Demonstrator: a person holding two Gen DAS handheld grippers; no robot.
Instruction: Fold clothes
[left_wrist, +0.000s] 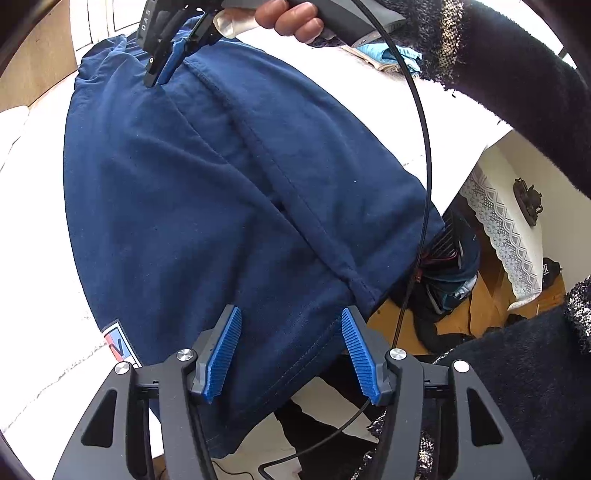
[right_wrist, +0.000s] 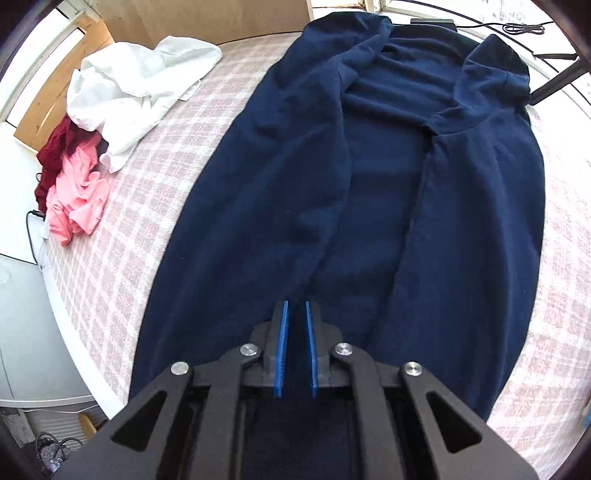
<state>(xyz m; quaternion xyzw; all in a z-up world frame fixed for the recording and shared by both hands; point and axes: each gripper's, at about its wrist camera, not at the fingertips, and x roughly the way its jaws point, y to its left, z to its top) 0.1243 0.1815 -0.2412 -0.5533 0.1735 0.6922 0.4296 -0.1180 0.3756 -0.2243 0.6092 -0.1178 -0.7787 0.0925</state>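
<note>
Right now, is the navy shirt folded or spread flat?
Partly folded: both sides of the navy shirt are turned in over its middle, on the checked cloth.

The shirt (right_wrist: 369, 206) was navy; the bedcover (right_wrist: 177, 155) had a pink-and-white check. At ten o'clock lay white (right_wrist: 140, 81), pink (right_wrist: 79, 199) and maroon clothes (right_wrist: 55, 151).

left wrist: rides the left claw (left_wrist: 291, 354), looks steeply down, close over the navy garment (left_wrist: 207, 192) at the table (left_wrist: 369, 92) edge | right wrist: rides the right claw (right_wrist: 296, 347), looks forward along the garment (right_wrist: 369, 206), low and near | shared: the navy garment (the right claw (left_wrist: 166, 70) shows in the left view)
</note>
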